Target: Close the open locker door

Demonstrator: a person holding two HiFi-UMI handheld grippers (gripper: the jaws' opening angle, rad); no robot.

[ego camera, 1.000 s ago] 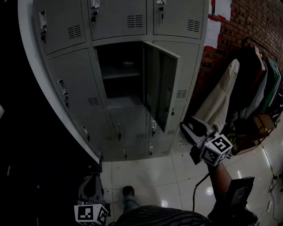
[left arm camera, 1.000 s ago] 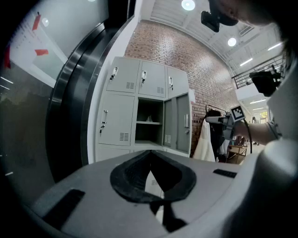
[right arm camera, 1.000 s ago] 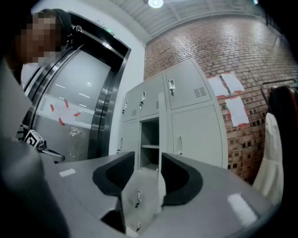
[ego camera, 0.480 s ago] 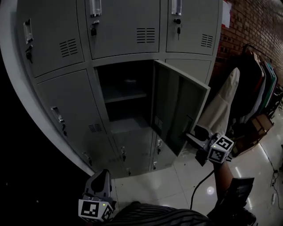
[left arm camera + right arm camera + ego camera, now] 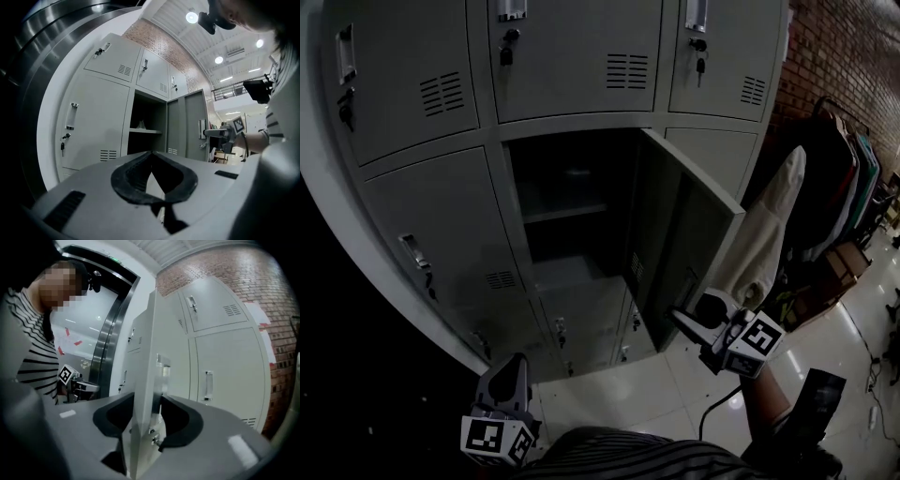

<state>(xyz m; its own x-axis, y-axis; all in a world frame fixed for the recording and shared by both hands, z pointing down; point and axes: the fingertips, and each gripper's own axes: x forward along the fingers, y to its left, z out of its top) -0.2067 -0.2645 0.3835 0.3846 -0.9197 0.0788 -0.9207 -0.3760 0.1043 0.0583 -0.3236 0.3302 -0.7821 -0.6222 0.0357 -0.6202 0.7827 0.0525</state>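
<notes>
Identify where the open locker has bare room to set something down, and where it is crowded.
Bare: the compartment bottom below the shelf. The shelf holds something small. Crowded: the door, gripped at its edge by the right claw.

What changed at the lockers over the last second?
The right gripper closed in on the open locker door, and its claw now grips the door's free edge. The left gripper stayed low, its claw shut and empty. The door is still open.
</notes>
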